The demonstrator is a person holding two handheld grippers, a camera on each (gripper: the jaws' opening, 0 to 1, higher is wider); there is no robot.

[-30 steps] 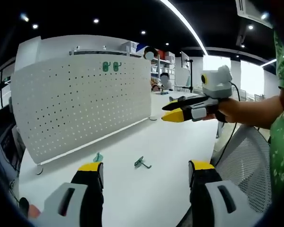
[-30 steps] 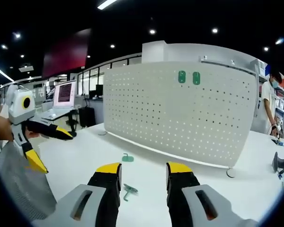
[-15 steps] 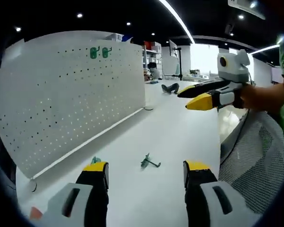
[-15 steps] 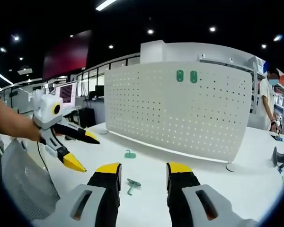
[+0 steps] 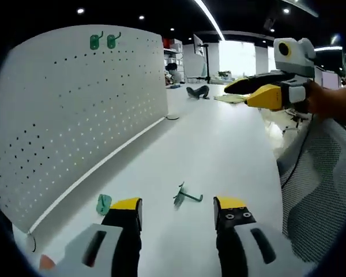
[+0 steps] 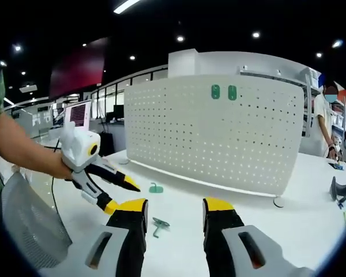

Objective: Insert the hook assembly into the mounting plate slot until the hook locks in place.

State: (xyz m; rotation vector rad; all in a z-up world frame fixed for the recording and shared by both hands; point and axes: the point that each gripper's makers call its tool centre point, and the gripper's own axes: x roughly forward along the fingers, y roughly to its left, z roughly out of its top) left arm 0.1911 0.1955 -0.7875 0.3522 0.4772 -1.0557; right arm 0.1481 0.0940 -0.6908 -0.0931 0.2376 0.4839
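Right gripper view: pegboard [image 6: 219,138] unlabeled; hook [image 6: 158,224] unmarked.

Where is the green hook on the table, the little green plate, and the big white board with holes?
green hook [image 5: 186,197], left gripper view, on its bent shaft.
little green plate [image 5: 104,203], left gripper view, on its flat face.
white board [image 6: 219,138], right gripper view, on its holed front.

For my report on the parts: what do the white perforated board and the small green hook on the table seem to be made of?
The perforated board looks like thin sheet metal with a matte white coating: even rows of punched holes and a smooth curved face. The green hook looks like bent metal wire with a green coating, though plastic cannot be ruled out.
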